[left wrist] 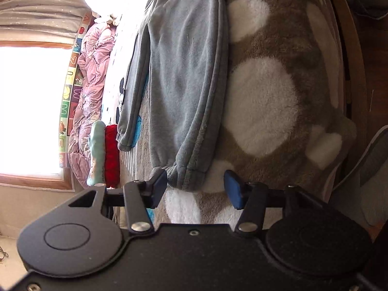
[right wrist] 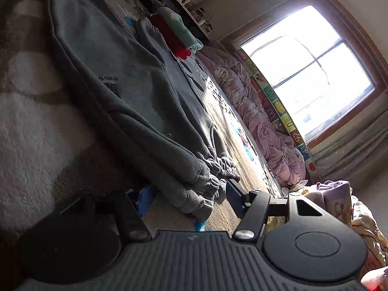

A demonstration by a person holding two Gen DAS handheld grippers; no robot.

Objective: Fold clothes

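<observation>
Trousers: grey fleece trousers lie folded lengthwise on the brown-and-white plush blanket on the bed.
Left gripper: jaws apart, unclenched, cuff end lying between them.
Right gripper: jaws apart, released, gathered waistband between them.
Background: pink quilt beneath the window.

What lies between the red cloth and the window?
A rumpled pink quilt and an alphabet mat lie between the red cloth and window, in both views.
</observation>
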